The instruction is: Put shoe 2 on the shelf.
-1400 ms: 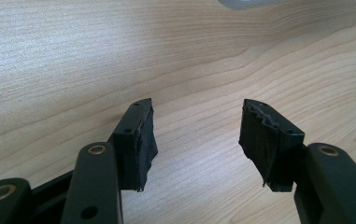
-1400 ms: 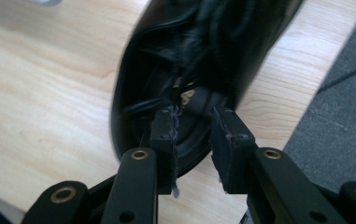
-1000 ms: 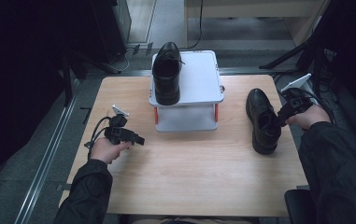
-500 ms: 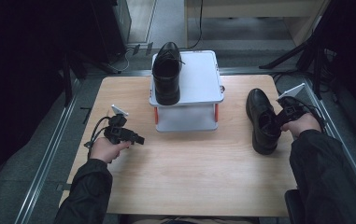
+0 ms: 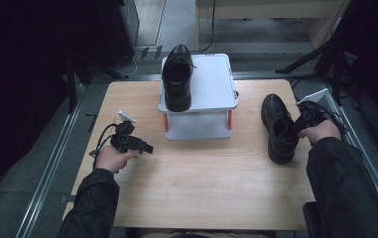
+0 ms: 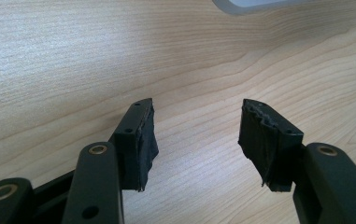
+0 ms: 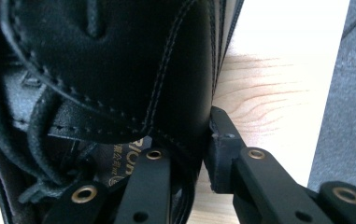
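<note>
Right gripper has just been closing, now pinching the collar wall of the black dress shoe, right of frame. Confirm firm bite before lifting; keep the lift level. Left gripper spread, idle over the table

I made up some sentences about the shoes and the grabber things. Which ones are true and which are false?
1. One black shoe sits on top of the white stand. True: the shoe on the stand rests on the white stand.
2. The right gripper is clamped on the side wall of the shoe on the table. True: the right gripper has one jaw inside and one outside the shoe on the table.
3. The left gripper holds a shoe. False: the left gripper is open over bare table.
4. Both shoes are brown. False: both are black.
</note>
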`<state>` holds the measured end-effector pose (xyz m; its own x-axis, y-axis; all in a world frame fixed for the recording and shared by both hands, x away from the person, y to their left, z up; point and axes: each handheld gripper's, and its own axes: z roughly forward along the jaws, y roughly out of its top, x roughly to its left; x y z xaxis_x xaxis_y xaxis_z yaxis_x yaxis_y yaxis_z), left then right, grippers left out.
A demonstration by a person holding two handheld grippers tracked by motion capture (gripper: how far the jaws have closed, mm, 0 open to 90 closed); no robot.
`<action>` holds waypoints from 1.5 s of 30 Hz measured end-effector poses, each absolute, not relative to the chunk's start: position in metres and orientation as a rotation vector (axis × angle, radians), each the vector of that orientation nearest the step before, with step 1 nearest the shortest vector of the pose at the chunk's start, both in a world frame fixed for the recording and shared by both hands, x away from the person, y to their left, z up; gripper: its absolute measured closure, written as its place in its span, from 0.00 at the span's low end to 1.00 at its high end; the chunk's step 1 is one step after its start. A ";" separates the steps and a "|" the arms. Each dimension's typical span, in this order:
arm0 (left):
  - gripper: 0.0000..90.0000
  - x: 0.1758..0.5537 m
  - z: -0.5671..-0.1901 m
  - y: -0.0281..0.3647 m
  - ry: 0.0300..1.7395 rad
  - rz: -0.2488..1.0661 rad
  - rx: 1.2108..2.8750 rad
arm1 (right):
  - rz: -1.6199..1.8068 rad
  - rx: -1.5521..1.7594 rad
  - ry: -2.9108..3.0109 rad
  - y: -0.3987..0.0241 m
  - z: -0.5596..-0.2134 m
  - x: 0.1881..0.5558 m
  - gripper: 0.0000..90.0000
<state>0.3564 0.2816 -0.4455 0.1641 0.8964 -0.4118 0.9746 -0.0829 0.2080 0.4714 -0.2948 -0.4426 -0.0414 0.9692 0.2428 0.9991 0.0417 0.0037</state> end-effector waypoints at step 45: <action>0.50 0.357 -0.449 0.278 1.761 -0.252 2.065 | -0.452 -2.097 -2.188 -0.219 -0.248 0.531 0.95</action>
